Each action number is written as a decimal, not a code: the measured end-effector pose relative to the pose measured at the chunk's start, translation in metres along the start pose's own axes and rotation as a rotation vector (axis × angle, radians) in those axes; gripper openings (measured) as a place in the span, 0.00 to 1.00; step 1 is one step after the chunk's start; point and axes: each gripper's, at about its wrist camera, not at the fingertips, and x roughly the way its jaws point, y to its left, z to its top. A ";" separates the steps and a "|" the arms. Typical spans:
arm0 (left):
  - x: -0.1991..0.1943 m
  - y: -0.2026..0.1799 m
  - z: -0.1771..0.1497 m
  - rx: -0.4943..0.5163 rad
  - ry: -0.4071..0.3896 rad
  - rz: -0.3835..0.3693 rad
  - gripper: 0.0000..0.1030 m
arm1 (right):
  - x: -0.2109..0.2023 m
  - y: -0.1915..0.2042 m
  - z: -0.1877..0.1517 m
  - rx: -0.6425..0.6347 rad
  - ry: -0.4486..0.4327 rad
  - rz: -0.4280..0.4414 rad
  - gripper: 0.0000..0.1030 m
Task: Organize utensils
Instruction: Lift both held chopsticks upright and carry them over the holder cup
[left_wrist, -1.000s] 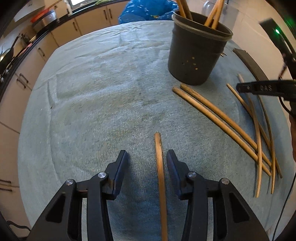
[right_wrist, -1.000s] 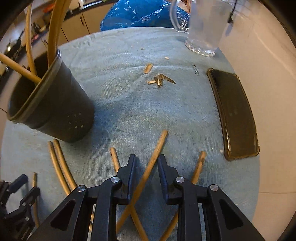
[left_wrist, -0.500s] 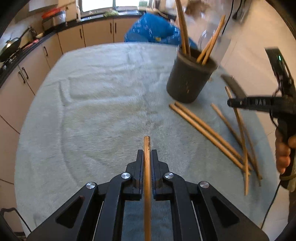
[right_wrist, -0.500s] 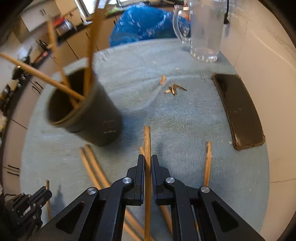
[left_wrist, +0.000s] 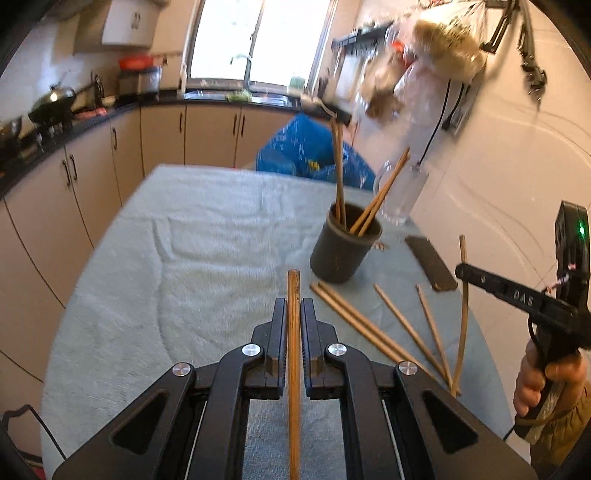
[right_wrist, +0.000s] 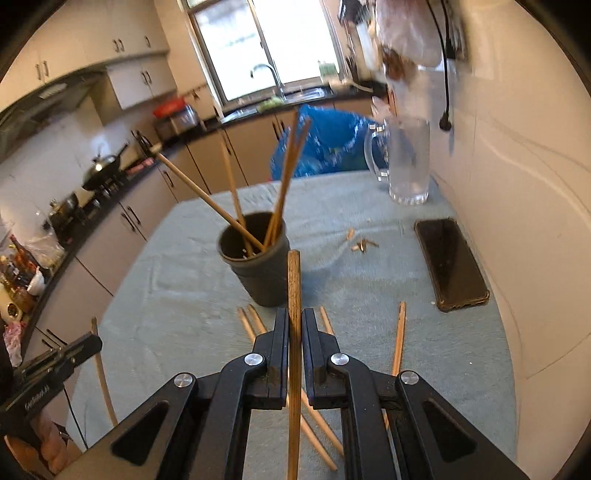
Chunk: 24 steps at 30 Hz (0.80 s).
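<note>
My left gripper (left_wrist: 293, 308) is shut on a wooden chopstick (left_wrist: 294, 332) and holds it above the towel-covered table. My right gripper (right_wrist: 294, 317) is shut on another wooden chopstick (right_wrist: 294, 295), raised above the table just in front of the dark holder cup (right_wrist: 255, 266). The cup (left_wrist: 345, 247) stands upright with several chopsticks in it. Several loose chopsticks (left_wrist: 354, 317) lie on the towel between the cup and the right gripper, which shows in the left wrist view (left_wrist: 463, 271) holding its stick upright.
A black phone (right_wrist: 448, 262) lies by the wall at the right. A glass mug (right_wrist: 406, 162) stands at the far right corner. Small wood bits (right_wrist: 364, 245) lie near the cup. A blue bag (right_wrist: 325, 144) sits behind the table. Kitchen counters run along the left.
Both grippers closed on their chopsticks and lifted them off the towel. Both views have tilted up from the table toward the kitchen.
</note>
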 end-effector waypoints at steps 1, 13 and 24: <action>-0.006 -0.002 0.001 -0.002 -0.021 -0.003 0.06 | -0.004 -0.001 0.000 -0.001 -0.008 0.006 0.06; -0.037 -0.017 0.050 -0.049 -0.197 -0.065 0.06 | -0.042 0.004 0.024 0.021 -0.193 0.072 0.06; -0.018 -0.049 0.143 -0.043 -0.380 -0.079 0.06 | -0.024 0.003 0.105 0.140 -0.384 0.141 0.07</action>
